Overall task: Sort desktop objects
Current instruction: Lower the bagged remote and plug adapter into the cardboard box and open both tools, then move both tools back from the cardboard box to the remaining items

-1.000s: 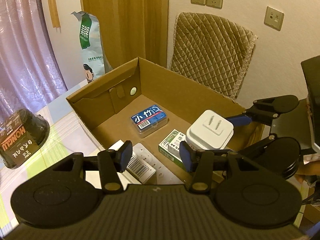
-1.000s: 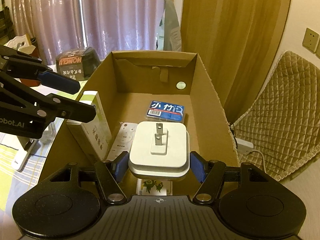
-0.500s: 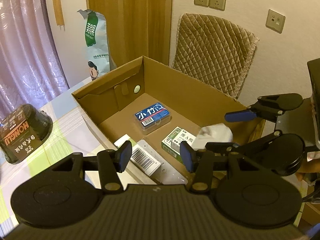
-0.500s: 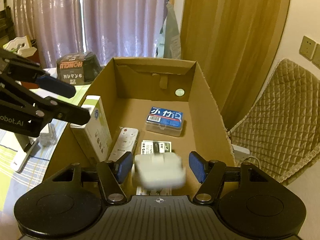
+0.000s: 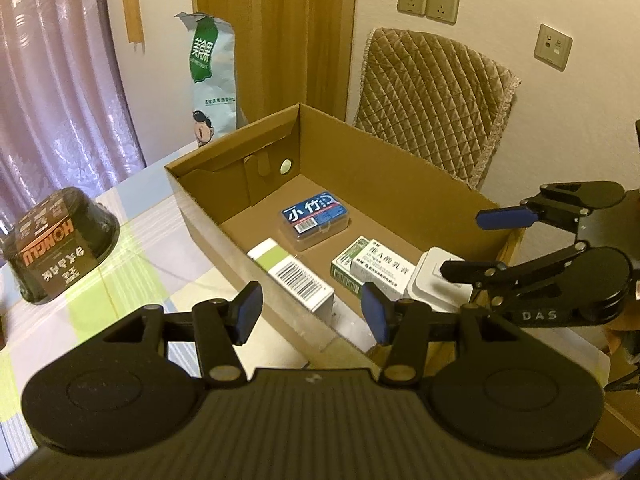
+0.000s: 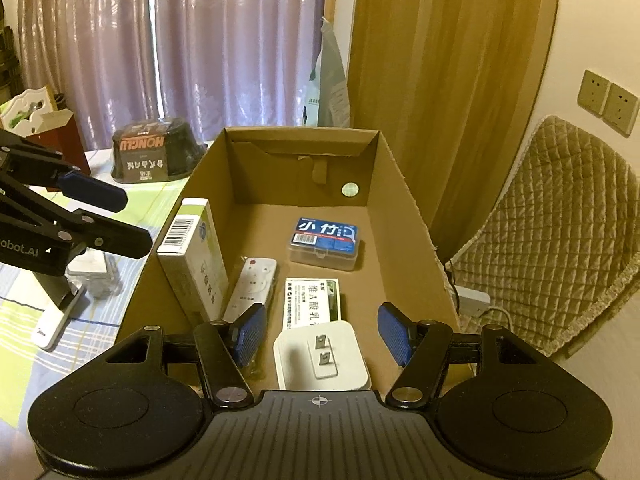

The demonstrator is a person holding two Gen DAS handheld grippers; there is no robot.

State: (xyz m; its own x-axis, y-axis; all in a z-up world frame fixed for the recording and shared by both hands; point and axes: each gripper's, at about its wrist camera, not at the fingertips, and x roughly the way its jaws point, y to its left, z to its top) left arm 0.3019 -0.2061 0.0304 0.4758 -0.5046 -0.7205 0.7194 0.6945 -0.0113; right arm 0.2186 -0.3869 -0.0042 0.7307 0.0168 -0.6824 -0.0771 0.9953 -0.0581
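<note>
Looking out from the left wrist view, the left gripper sits low in the middle with its blue pads wide apart and nothing between them. Past it stands an open cardboard box on a table with a cloth of green, white and pale blue squares. Inside the box lie a blue-topped clear case, a green and white box with a barcode, a small medicine box and a white plug adapter at the lower right of the box. The right gripper comes in from the right edge, over the adapter, with its fingers spread and holding nothing. A black bowl sits upside down at the left. A tall green and white bag stands in the upper middle, next to a wooden door. A purple curtain fills the upper left, and a brown quilted chair cover and wall sockets fill the upper right. In the right wrist view, the right gripper is low in the middle, opened wide, with the plug adapter lying on the box floor between the pads, prongs up, touching neither. A white remote lies just left of the medicine box. The left gripper pokes in from the left edge. Purple curtains hang in the upper left.
</note>
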